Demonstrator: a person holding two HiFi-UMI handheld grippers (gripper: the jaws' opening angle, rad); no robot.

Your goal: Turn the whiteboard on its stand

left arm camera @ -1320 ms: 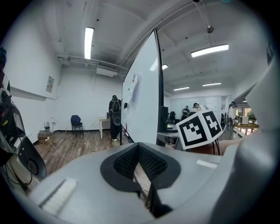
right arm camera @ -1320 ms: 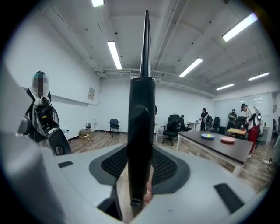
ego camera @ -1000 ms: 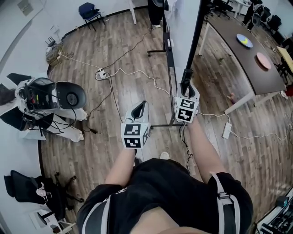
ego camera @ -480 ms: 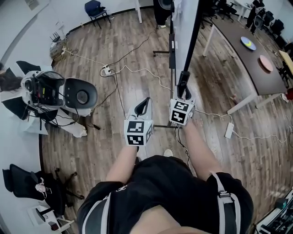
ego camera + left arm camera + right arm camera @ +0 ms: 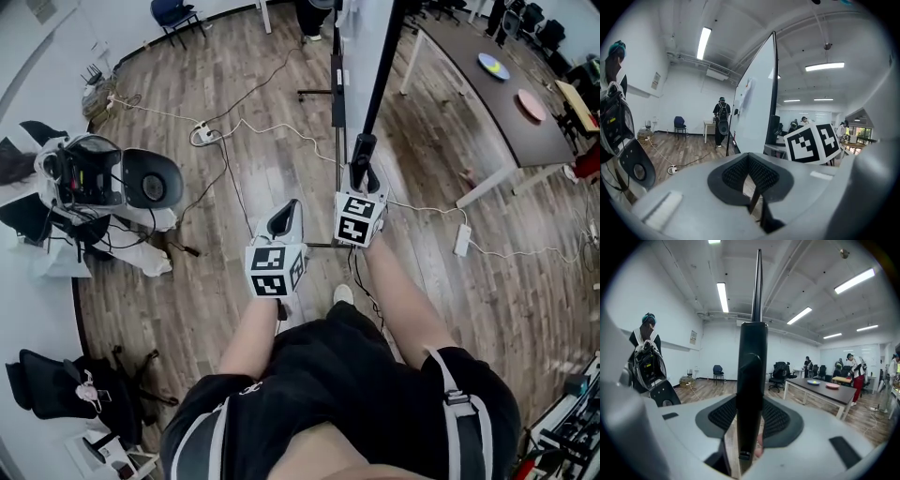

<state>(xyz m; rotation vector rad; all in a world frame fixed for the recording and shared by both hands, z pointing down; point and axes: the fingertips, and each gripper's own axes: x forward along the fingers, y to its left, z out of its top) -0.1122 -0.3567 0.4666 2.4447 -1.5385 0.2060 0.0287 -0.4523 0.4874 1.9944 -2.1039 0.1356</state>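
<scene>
Since the whiteboard [image 5: 366, 37] stands edge-on straight ahead of the person, its long axis upright above the stand [image 5: 319, 93], any turn looks to depend on the near black side rail [image 5: 378, 89]. That rail rises directly through the right gripper [image 5: 362, 167], whose pads clamp it from either side, the bar running vertically between them. The left gripper [image 5: 287, 217] hangs just beside it, lower and to the left, clear of the board, its jaws drawn together on nothing. The right hand is therefore the one placed to swing the panel; the left would have to reach rightward to help.
</scene>
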